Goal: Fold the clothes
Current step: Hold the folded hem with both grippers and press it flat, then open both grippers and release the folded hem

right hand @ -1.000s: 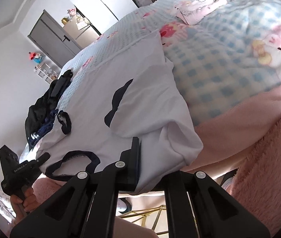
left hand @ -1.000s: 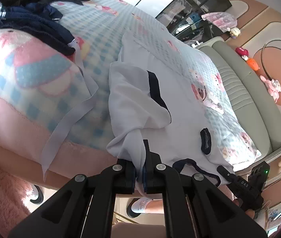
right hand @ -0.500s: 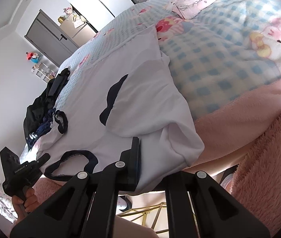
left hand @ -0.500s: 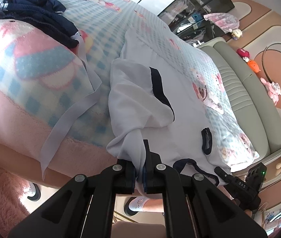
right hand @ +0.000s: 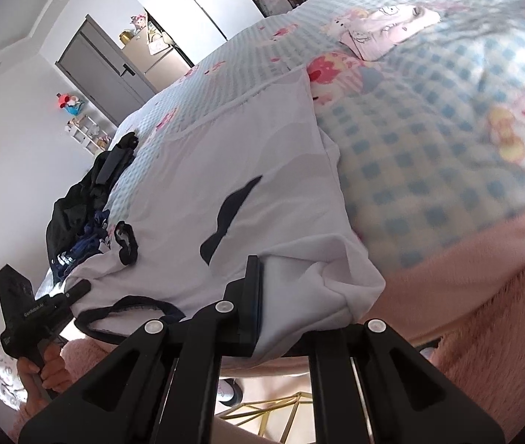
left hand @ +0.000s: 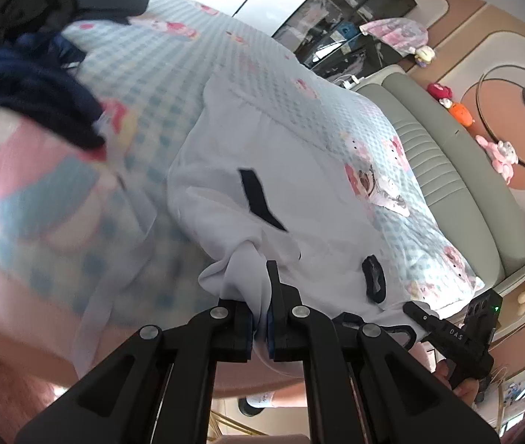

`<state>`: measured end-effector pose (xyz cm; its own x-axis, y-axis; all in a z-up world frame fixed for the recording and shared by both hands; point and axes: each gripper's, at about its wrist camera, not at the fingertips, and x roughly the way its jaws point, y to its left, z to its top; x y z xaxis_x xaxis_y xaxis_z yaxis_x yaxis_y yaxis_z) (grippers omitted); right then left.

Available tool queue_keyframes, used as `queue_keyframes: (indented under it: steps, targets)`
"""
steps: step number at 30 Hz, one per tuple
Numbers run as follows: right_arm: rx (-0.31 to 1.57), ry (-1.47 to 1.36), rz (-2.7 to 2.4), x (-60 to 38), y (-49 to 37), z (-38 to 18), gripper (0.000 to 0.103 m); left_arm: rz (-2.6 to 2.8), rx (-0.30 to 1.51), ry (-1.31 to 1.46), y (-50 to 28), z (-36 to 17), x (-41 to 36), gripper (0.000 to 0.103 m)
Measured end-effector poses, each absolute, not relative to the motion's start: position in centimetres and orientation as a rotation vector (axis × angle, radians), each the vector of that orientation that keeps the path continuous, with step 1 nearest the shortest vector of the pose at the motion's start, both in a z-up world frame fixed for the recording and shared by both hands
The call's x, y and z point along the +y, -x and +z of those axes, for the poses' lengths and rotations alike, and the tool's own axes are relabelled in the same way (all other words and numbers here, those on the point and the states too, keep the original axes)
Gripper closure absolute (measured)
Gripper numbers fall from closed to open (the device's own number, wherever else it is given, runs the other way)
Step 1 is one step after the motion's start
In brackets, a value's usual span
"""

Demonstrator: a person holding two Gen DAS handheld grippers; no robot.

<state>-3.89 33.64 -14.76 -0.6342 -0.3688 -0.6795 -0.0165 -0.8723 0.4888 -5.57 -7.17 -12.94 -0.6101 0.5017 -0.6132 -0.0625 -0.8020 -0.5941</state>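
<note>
Checked blue bedding (left hand: 173, 85) with cartoon prints stretches ahead of both my claws, a pink fleece edge hanging just below them. Spread on it lies the white shirt (left hand: 299, 192) with dark trim, its near end at the bed's edge, closest to me.

My left claw (left hand: 260, 318) is clenched on a bunched shoulder of that shirt, cloth squeezed up between the jaws. My right claw (right hand: 281, 318) grips the other near corner; the fabric drapes over and hides one finger, but the cloth is clearly pinched against the finger I can see. Between the two grips, the dark neckline (right hand: 129, 312) sags off the edge.

Both sleeves look turned inward already, their dark cuffs (right hand: 231, 203) lying on the shirt's body ahead of my claws, so I judge the side folds made. Left to do, as I read it: carrying this near end forward over the far hem, then flattening. Beyond my left claw, off to its left, a heap of dark clothes (left hand: 29, 74) lies unfolded.
</note>
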Motion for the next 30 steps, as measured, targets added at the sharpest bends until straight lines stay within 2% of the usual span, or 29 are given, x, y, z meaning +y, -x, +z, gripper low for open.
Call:
queue_keyframes:
  steps: [20,30]
  targets:
    - [-0.638,-1.212,-2.602,33.2,9.3,-13.9,0.098,2.47,-0.678,1.107,12.1,-11.4,-7.2,0.098]
    - [-0.602,-1.247,-2.655,32.9,15.6,-14.8,0.098,2.472,-0.673,1.191,18.4,-13.3,-6.9,0.096]
